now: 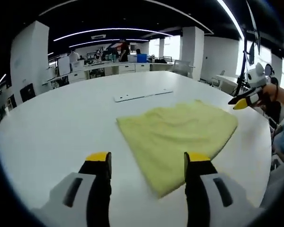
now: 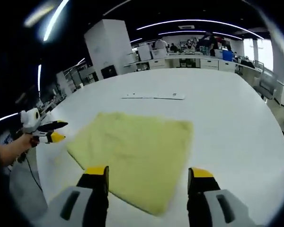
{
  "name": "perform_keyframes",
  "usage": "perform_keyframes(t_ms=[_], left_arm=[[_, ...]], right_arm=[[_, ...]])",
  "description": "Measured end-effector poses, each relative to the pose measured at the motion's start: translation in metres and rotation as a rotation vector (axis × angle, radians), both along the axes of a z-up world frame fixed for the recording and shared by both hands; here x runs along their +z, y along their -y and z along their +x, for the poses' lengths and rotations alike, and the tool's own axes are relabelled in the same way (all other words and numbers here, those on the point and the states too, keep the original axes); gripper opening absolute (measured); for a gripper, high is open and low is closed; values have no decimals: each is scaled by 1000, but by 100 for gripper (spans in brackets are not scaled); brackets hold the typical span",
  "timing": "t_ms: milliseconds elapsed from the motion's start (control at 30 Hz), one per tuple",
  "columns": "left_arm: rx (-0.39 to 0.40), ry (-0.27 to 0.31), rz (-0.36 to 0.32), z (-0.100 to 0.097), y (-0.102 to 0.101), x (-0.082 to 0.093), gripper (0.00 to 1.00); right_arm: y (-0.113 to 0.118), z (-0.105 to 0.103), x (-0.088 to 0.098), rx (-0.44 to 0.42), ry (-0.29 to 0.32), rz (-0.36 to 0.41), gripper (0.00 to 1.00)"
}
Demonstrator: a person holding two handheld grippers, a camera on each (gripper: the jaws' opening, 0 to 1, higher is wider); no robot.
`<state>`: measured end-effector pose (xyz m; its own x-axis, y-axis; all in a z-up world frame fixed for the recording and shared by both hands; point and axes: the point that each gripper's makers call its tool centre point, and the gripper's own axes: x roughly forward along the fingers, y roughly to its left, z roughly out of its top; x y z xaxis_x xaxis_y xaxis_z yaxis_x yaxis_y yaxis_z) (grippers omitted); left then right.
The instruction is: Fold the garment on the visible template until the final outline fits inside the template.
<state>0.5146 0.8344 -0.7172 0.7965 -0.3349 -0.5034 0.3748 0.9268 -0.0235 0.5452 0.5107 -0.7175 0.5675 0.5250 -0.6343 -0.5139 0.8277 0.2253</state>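
I am working over a large white round tabletop (image 1: 47,132), and most of it is bare. The garment (image 1: 175,137), a pale yellow cloth, lies flat near the middle of it, already folded down to a compact four-sided shape with a few soft wrinkles; in the right gripper view it (image 2: 132,151) sits just ahead of my jaws.

I judge the folding to be well along, perhaps complete: the outline looks neat and nothing trails out of it. What I cannot confirm is the template. No marked outline is visible around or under the cloth in either view, so I cannot tell whether the folded shape fits inside it. That check is what remains, and maybe one more fold if it overhangs.

Beyond the cloth, well apart from it, a thin white strip (image 1: 143,95) lies on the tabletop; I cannot tell what it is.

My left hand-held gripper (image 1: 146,163) hangs above the near corner of the cloth, jaws spread, gripping nothing. My right hand-held gripper (image 2: 149,177) is likewise spread wide and empty over the near edge. In each view the other one is off to the side of the tabletop, clear of the cloth.
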Motion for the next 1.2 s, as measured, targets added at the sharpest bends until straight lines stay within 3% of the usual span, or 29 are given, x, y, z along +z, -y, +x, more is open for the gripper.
perform_keyframes(t_ms=[167, 433, 667, 733, 900, 1000, 1200], left_arm=[[-23, -28, -14, -12, 5, -9, 55], [-43, -74, 7, -29, 5, -24, 48], [-44, -119, 24, -37, 3, -39, 40], [-38, -126, 29, -38, 2, -41, 36], [-42, -137, 17, -41, 5, -45, 35], [-43, -146, 12, -42, 6, -47, 31], [-52, -163, -6, -42, 10, -49, 15]], right_arm=[[4, -21, -9, 21, -26, -19, 60], [10, -38, -18, 38, -33, -28, 53], [19, -47, -34, 67, -40, -75, 32], [21, -49, -39, 80, -29, -100, 25], [27, -49, -46, 68, -28, -117, 21], [30, -46, -47, 55, -15, -109, 15], [33, -42, -50, 41, -17, -105, 8]])
